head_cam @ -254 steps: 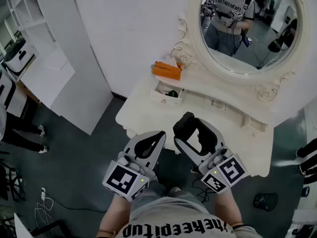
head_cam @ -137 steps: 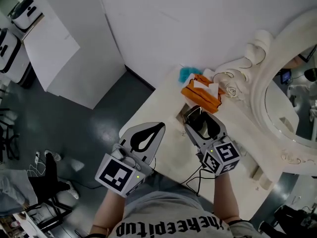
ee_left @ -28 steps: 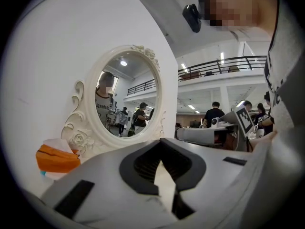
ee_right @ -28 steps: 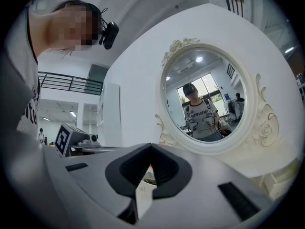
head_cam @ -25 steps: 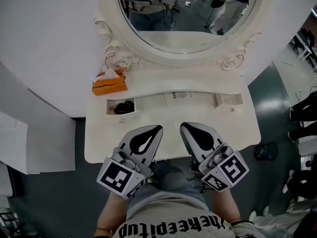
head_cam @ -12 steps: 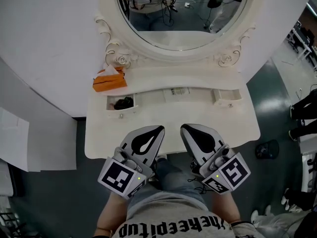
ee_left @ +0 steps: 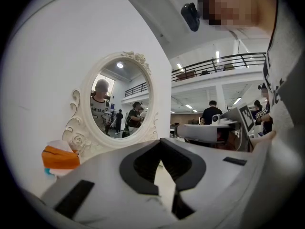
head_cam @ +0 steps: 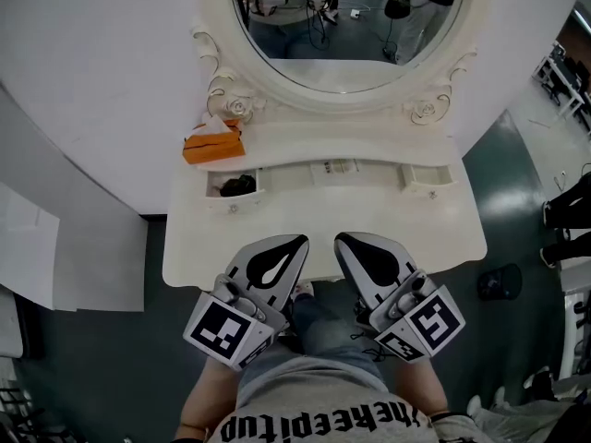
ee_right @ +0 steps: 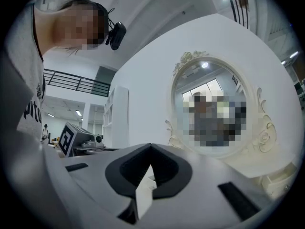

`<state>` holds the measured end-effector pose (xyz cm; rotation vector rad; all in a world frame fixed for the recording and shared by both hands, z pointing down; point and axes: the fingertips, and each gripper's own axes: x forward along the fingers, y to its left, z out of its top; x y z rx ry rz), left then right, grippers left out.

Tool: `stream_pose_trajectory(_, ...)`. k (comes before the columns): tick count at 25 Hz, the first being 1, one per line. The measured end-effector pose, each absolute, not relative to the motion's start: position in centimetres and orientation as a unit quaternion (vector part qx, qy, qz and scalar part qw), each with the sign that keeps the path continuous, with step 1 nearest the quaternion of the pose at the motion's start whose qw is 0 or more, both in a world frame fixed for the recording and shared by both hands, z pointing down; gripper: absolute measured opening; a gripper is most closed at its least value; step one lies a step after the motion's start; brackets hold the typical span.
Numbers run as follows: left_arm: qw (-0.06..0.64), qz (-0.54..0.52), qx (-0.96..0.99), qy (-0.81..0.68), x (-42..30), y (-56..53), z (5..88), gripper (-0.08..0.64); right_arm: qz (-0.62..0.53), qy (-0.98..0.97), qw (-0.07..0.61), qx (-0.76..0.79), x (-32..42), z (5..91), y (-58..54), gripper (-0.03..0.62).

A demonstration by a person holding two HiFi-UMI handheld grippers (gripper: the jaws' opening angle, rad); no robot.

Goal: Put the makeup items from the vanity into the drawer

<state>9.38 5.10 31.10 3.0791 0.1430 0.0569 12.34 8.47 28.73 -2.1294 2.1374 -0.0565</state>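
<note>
- Directly below the head camera, the left gripper [head_cam: 297, 242] and the right gripper [head_cam: 343, 240] hover side by side over the near edge of the white counter [head_cam: 397, 224]. Both point toward the oval mirror [head_cam: 346, 26].
- On the left gripper, the fingers are closed tip to tip with nothing between them. Its own view shows the dark pads meeting in a point.
- On the right gripper, the fingers are also pressed fully together and hold nothing.
- Neither gripper touches the counter or anything on it. Both are well apart from the drawers at the back.
- At the counter's back left, a drawer [head_cam: 231, 192] stands pulled open, just in front of an orange tissue box [head_cam: 212, 143].
- Inside that drawer lie dark items [head_cam: 238, 185], too small to make out.
- At the back right sits a second small drawer [head_cam: 427, 179]. Whether it is shut or slightly out is unclear.
- Between the two drawers, a paper slip [head_cam: 334, 167] lies on the raised ledge under the mirror.
- Around the vanity, the dark floor [head_cam: 111, 340] shows on both sides.
</note>
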Motion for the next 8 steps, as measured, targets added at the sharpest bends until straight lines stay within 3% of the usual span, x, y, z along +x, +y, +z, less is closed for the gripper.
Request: stream_pose_trajectory(8,0.024,0.012,0.999,0.040,7.8,5.5,31.0,0.023,-0.015,0.714,0.062,-0.698,10.5,28.7,8.7,0.011)
